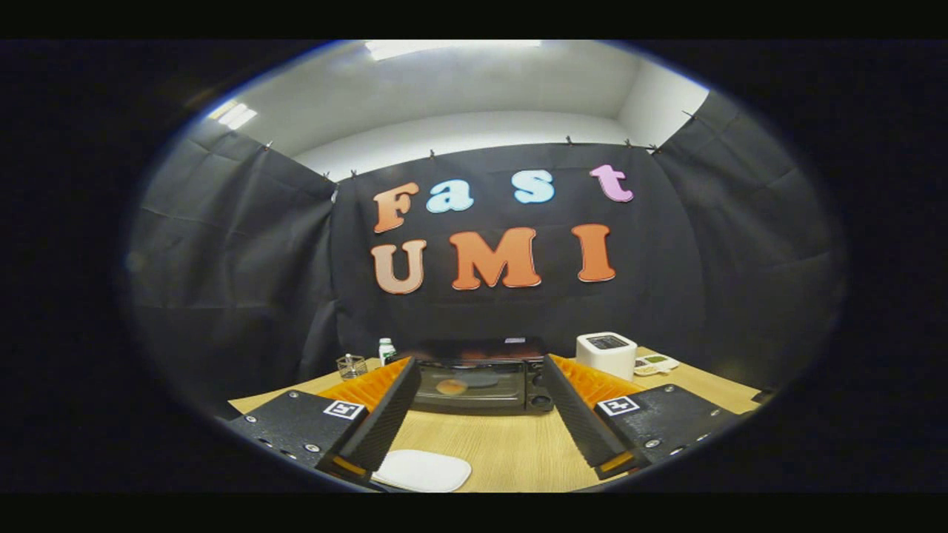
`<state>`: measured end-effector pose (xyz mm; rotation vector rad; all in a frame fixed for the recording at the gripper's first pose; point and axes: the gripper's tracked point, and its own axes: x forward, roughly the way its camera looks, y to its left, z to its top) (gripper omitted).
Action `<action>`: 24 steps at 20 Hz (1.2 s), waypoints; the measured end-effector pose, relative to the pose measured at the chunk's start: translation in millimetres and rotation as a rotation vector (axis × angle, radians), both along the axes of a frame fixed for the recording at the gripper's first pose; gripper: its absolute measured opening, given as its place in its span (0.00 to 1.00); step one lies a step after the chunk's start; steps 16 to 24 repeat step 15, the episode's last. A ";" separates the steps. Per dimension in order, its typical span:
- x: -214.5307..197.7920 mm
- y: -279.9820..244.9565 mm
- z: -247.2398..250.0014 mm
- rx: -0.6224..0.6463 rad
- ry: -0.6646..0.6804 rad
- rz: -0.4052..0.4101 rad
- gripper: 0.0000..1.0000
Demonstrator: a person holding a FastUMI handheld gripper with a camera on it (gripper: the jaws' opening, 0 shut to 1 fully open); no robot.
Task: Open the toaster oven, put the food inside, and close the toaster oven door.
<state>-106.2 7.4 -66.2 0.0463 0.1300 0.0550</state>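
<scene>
A: Two fingers (396, 403), black with orange ribbed backs, stand spread wide apart on the gripper (478, 385), with nothing held between them.

B: And the toaster oven (481, 379)?

A: Beyond the fingertips, framed in the gap between them, at the far side of the wooden table (503, 444). It is black, its glass door looks closed, and a round pale-brown piece of food (451, 386) shows through the glass, inside.

B: What about the surface itself?

A: Light wood grain. A flat white plate (422, 470) lies on it close in, just beside the left finger and well apart from the oven. Left of the oven stand a small clear glass container (352, 366) and a white bottle with a green cap (386, 349), near each other. Right of the oven sits a white boxy appliance (606, 354), and just beyond that a small flat thing with green patches (655, 363), too small to make out.

B: The room?

A: Black cloth walls (237, 259) clipped up on three sides, a white wall (459, 133) above them, and ceiling lights (233, 115) glowing overhead.
</scene>
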 end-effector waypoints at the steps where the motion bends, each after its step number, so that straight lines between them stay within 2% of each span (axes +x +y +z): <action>1: -1.5 -2.2 4.6 0.003 -0.013 -0.008 0.98; 8: -15.0 -14.9 14.5 -0.006 -0.047 -0.030 0.98; 24: -7.6 -16.3 6.9 -0.009 -0.044 -0.019 0.98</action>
